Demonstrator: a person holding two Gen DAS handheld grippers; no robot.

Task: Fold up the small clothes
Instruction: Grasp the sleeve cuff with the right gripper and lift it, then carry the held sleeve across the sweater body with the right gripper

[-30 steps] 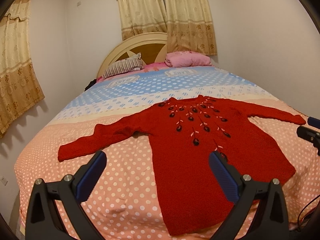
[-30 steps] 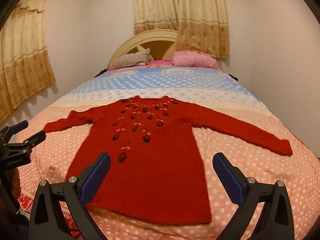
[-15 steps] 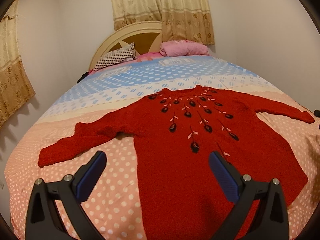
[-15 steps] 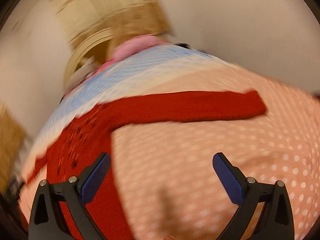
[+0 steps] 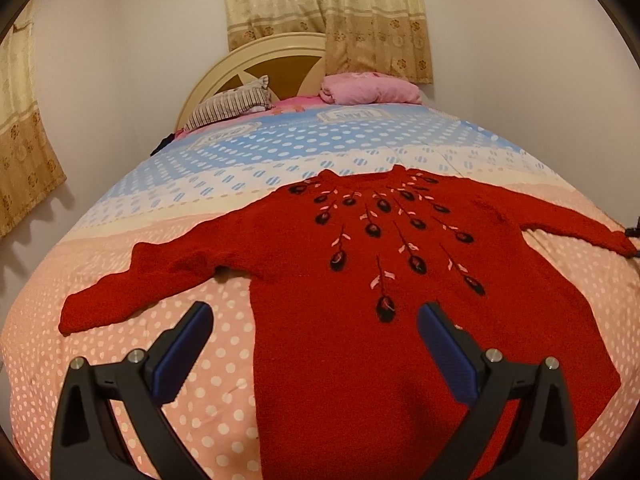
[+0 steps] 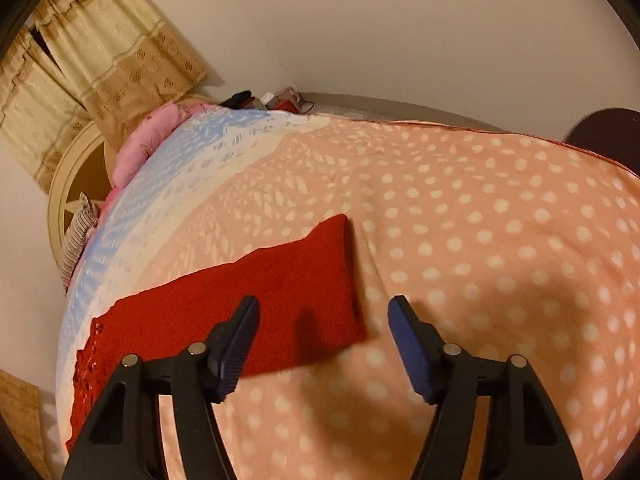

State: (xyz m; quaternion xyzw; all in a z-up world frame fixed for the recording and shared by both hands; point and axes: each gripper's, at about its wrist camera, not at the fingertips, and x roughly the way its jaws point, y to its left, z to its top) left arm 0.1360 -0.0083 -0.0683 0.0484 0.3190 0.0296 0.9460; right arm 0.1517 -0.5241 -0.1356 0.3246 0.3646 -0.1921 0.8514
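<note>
A red knitted sweater with dark embroidered flowers lies flat, face up, on the bed, both sleeves spread out. My left gripper is open and empty, hovering above the sweater's lower left body. My right gripper is open and empty, close above the cuff end of the right sleeve; its left finger is over the sleeve and its right finger is over bare bedspread.
The bed has a pink dotted bedspread with a blue band further back. A striped pillow and a pink pillow lie by the cream headboard. Small items sit beside the bed by the wall.
My right gripper swung right and dropped down close to the right sleeve cuff. My left gripper moved forward, nearer the sweater's body. The sweater has not moved.
</note>
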